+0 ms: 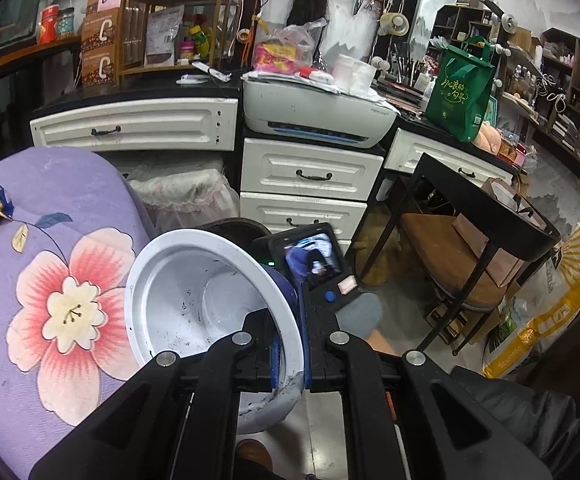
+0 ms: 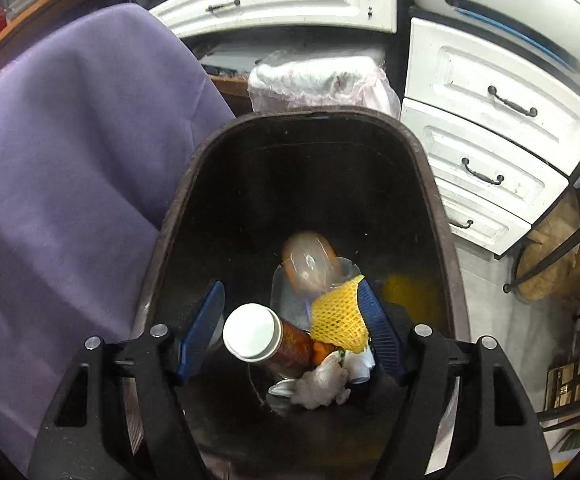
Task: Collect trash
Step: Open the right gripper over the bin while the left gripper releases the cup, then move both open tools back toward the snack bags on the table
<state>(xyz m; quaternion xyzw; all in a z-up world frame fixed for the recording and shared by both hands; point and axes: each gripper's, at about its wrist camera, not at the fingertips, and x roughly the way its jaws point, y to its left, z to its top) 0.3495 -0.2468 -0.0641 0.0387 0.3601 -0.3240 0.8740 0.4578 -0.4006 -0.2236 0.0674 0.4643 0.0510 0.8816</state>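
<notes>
Over dark oval plastic bin [image 2: 430, 184], right gripper [image 2: 290, 316] gapes empty; left gripper [image 1: 288, 344] clenches white round plastic bowl [image 1: 194, 300], which may slip if tilted further.

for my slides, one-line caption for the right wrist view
Open right gripper poised over a dark bin holding a white-capped bottle, yellow foam netting and crumpled tissue.
</notes>
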